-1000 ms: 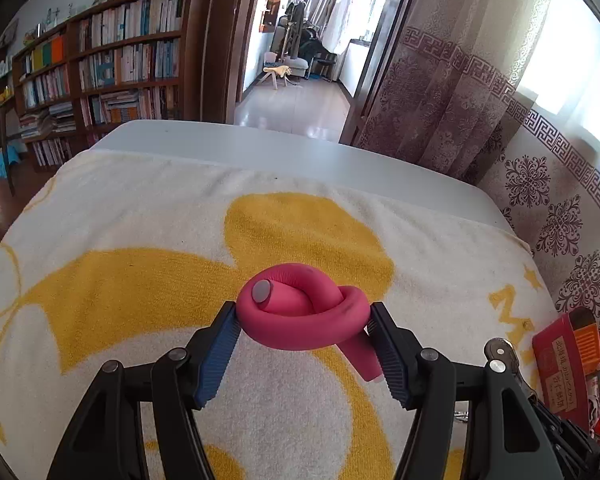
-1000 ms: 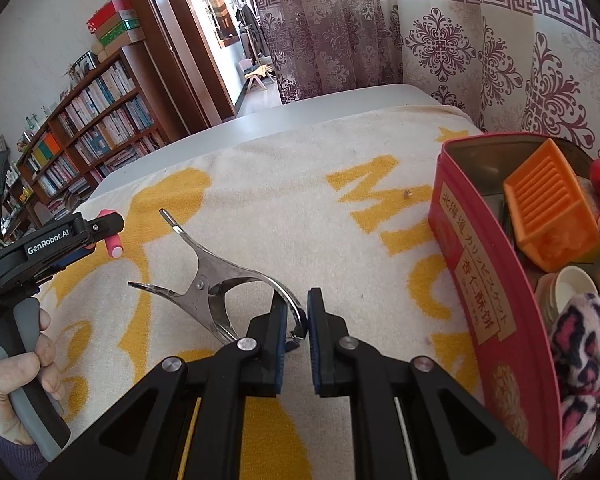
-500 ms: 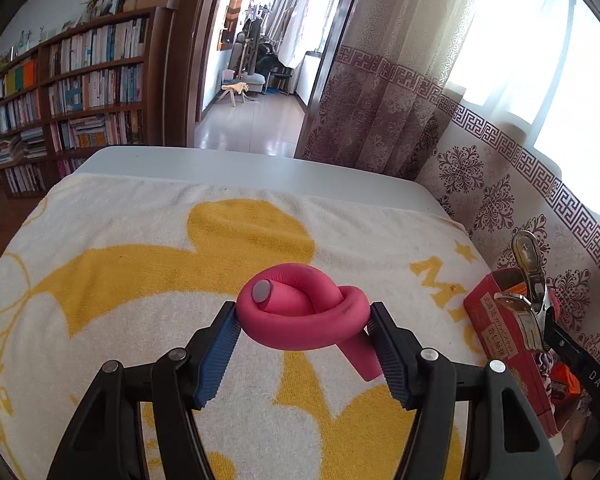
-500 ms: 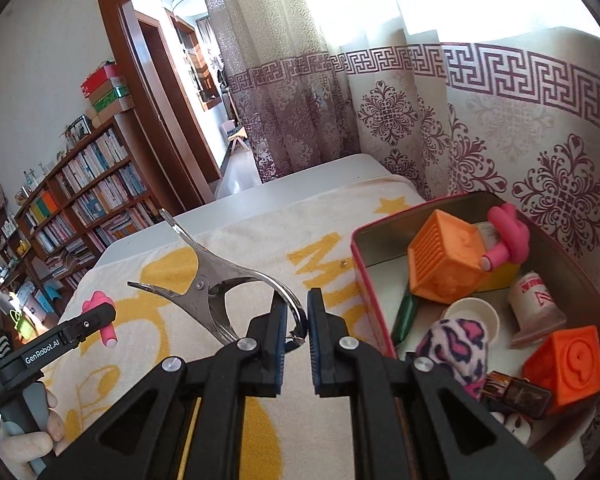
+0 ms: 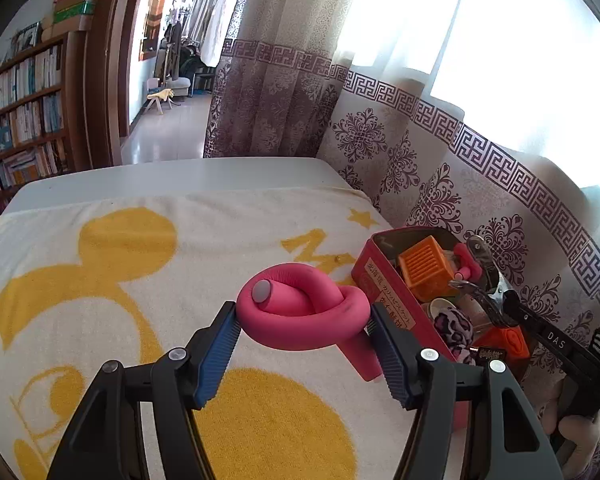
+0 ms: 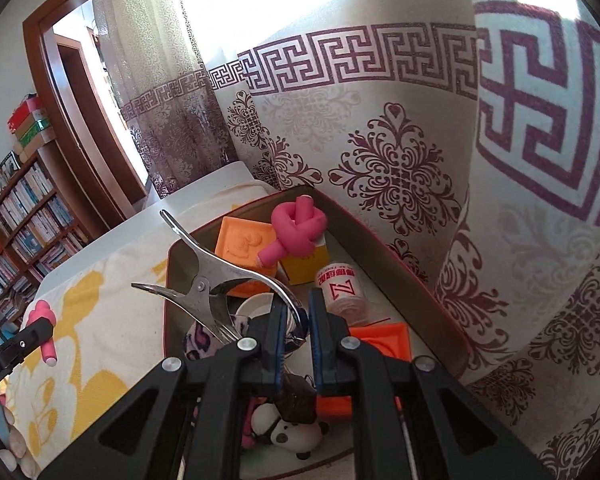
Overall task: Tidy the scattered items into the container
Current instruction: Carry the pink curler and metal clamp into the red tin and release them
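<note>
My left gripper is shut on a knotted pink foam roller, held above the yellow-and-white towel just left of the red tin. My right gripper hangs over the tin's inside with the curved end of a metal spring clamp between its pads. Its jaws are starting to open, and the clamp still hangs in the same pose. In the left wrist view the clamp sits above the tin's far side. In the right wrist view the left gripper and its roller are at the far left.
The tin holds a second pink knot, orange cubes, a yellow block, a labelled roll, leopard-print fabric and a panda toy. A patterned curtain hangs right behind the tin. The towel covers a white table.
Both grippers have swung right and risen with their loads. The right one has come from over the towel to over the tin, and the gap between its pads has widened a little.
</note>
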